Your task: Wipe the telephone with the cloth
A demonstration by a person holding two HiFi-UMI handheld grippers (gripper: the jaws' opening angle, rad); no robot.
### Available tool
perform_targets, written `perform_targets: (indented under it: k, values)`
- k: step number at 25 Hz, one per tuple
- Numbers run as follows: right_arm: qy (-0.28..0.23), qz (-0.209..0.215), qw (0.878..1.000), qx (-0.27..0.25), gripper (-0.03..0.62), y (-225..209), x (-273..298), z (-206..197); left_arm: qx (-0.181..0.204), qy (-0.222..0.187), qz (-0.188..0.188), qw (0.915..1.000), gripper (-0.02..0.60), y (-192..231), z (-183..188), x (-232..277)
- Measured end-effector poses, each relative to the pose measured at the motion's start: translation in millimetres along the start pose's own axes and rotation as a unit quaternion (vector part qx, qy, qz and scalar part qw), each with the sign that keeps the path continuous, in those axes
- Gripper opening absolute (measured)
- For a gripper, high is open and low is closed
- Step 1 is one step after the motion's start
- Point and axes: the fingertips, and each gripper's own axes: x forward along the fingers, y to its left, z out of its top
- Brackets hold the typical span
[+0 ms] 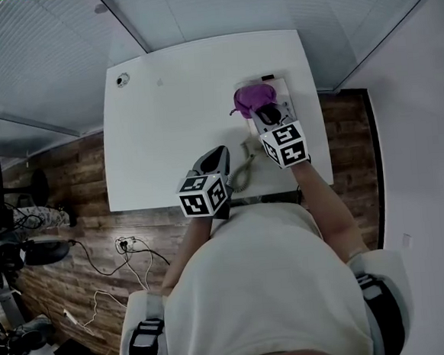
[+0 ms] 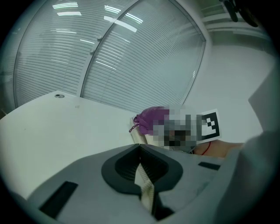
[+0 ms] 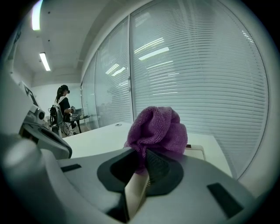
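Glass walls with slatted blinds stand beyond the telephone and to both sides of it, and a wood-plank floor lies on the near side and well to its left, strewn with loose cables. The white surface carries the telephone near its far right corner and is mostly bare to the telephone's left. The person in a pale top stands at the surface's edge nearest the telephone's front.

The right hand-held gripper reaches over the telephone, its jaws clamped on a bunched purple cloth that sits over the telephone's top. The left hand-held gripper hangs in front of the telephone and to its left, jaws pressed together with nothing between them. A coiled cord runs from the telephone's front toward that gripper. A small round fitting sits far to the telephone's left.

The cloth and gripper cover most of the telephone, so the keypad and handset cannot be made out, nor whether the cloth presses on it. The right gripper view shows only one pale corner of it behind the cloth. In the left gripper view a blur lies beside the telephone. A second person far to its left is too small to read.
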Motion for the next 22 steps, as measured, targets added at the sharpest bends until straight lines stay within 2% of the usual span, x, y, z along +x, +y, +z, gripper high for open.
perform_targets:
  k: [22]
  values:
    - [0.033,-0.040,0.998,0.031,0.046,39.5,-43.2,-50.5,0.024,0.016,-0.030,0.9992,0.020,-1.6,-21.4,-44.3]
